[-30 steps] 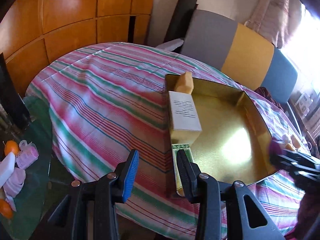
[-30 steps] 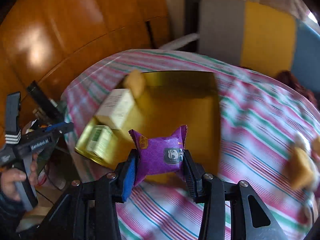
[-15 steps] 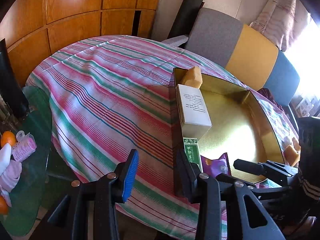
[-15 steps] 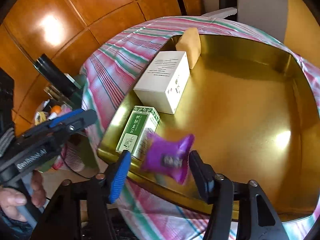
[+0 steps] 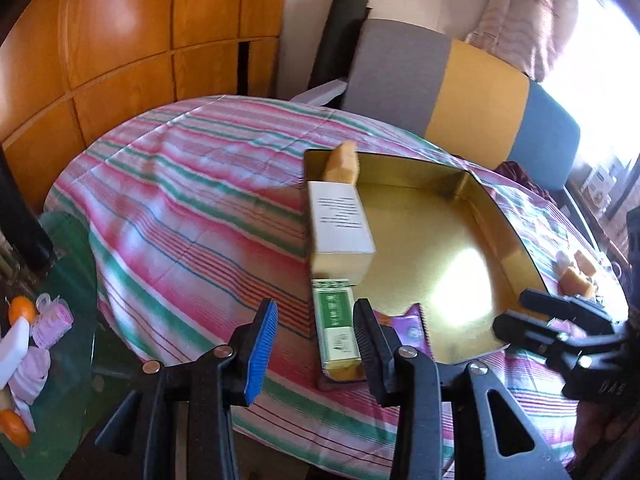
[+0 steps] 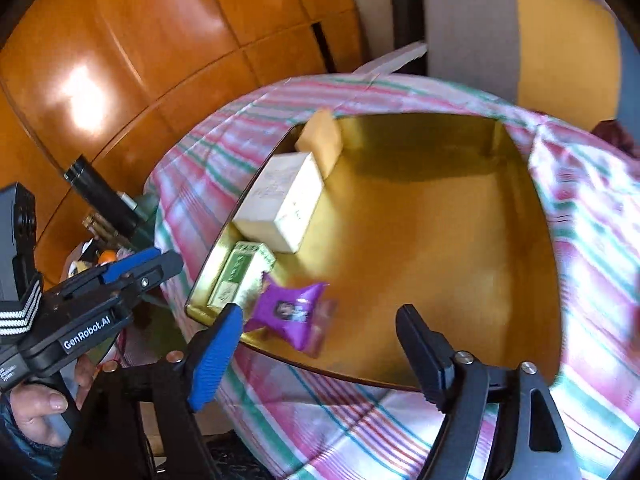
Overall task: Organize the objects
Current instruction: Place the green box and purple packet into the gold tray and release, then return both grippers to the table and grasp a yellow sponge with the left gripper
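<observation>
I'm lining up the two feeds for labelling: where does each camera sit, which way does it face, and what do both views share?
Left wrist: on the left hand-held gripper, looking down its fingers at the gold tray; right hand-held gripper at the right edge.
Right wrist: on the right hand-held gripper, jaws just opened, over the tray's near rim; left gripper and a hand at left.
Shared: tray, white box, green box, purple packet, striped cloth.

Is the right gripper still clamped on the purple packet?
No: the right gripper has just been opening, and the purple packet lies free in the gold tray.
</observation>
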`<state>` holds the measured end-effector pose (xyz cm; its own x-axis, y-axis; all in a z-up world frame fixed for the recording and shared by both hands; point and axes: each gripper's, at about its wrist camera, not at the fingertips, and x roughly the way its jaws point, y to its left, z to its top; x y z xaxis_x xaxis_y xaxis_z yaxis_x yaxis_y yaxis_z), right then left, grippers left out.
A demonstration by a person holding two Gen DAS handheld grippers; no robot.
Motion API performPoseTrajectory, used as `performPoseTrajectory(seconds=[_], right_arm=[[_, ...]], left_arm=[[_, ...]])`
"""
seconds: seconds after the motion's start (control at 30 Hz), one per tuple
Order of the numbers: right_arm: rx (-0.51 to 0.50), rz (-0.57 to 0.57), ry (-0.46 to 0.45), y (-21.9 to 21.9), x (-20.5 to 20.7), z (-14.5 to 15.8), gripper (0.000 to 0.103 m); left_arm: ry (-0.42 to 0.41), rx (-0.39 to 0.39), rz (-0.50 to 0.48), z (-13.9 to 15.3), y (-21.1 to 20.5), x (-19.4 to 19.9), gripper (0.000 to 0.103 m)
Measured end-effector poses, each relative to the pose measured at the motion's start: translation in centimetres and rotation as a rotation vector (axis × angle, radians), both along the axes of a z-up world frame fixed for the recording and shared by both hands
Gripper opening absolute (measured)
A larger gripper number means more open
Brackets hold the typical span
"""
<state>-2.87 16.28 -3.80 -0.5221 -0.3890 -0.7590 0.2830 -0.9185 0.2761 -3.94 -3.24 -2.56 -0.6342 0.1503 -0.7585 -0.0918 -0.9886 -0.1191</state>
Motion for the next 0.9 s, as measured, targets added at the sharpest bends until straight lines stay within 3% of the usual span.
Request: performPoseTrajectory(seconds=[0.23,0.53,0.73,0.9], right_arm=[[0.015,-0.113,0.04,5.4,1.6,1.5,0.087],[0.036,-0.33,0.033,16.2,4.1,2.0,0.089],[0.073,-0.553,0.04,25.7,6.6,2.9,0.09],[0.05,-0.842,0.073,35.2,10.2,3.3,0.092]], left_arm=[[0.018,-0.027,-0.087,0.8,3.0,0.5,0.039],[0.029,-0.055,-0.214,1.4,8.1,1.2,0.039],[0.026,-0.051,-0.338,1.6,12.2,1.9,0.041],[0.015,-0.041,-0.447,1.7,16.2,2.7,0.041]])
